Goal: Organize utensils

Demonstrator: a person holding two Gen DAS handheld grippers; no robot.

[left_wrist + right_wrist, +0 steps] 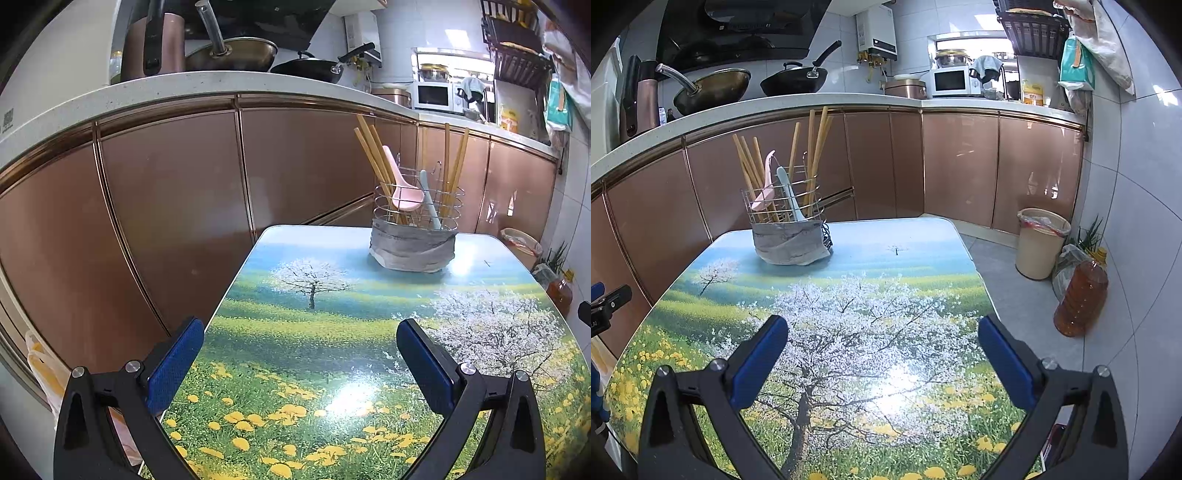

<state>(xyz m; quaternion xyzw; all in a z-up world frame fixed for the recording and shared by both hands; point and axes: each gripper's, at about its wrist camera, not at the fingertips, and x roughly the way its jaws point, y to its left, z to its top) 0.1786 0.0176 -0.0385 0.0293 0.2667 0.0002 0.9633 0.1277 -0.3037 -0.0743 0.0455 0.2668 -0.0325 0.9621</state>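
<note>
A wire utensil holder (pixel 417 210) (pixel 785 206) with a grey wrap round its base stands at the far end of the landscape-print table (pixel 332 350) (pixel 868 277). In it lean several wooden chopsticks (pixel 373 155) (pixel 816 147), a pink spoon (pixel 402 188) (pixel 764 184) and a pale blue spoon (pixel 430 203) (pixel 788 192). My left gripper (pixel 300 328) hangs open over the table's near left part with nothing between its blue pads. My right gripper (pixel 882 326) is open over the near right part, also holding nothing. Part of the left gripper (pixel 605 302) shows at the left edge of the right wrist view.
Copper-coloured cabinets (pixel 166 203) and a white counter with woks (pixel 794 81) run behind the table. A beige bin (pixel 1039 243), a bottle of amber liquid (pixel 1080 295) and a bag stand on the floor to the right by the tiled wall. A microwave (pixel 955 81) sits in the corner.
</note>
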